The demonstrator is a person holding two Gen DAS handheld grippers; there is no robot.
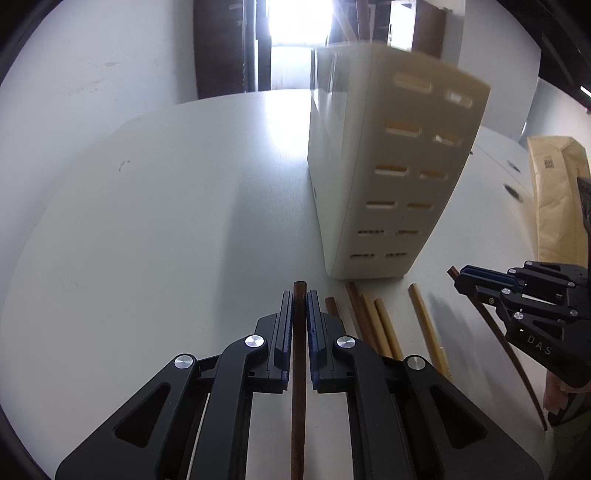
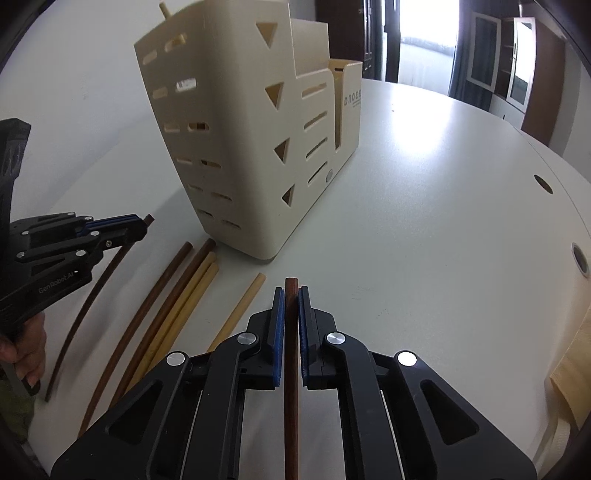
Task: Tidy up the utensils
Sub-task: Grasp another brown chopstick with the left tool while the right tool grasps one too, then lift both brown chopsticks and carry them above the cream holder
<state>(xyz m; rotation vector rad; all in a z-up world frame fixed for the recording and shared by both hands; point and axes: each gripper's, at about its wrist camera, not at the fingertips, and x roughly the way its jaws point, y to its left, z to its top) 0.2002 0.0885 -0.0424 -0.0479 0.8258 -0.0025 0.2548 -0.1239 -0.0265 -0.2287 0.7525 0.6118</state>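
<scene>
My left gripper (image 1: 299, 295) is shut on a dark brown chopstick (image 1: 298, 406) that runs straight between its blue pads. The right gripper (image 2: 291, 291) is likewise shut on a dark brown chopstick (image 2: 291, 406). Each gripper shows in the other's view: the right gripper (image 1: 461, 277) at the right edge, the left gripper (image 2: 142, 223) at the left, both clamping their sticks near the thick end. Between the grippers, several loose chopsticks lie on the table, dark ones (image 2: 147, 306) and light ones (image 2: 184, 306). A cream slotted utensil holder (image 2: 240, 147) stands upright just beyond them.
The white round table (image 2: 424, 203) has two cable holes (image 2: 543, 184) near its right rim. A beige padded bag (image 1: 554, 192) lies at the right side. A stick tip (image 2: 164, 9) pokes out of the holder's top. A hand (image 2: 26, 343) grips the left tool.
</scene>
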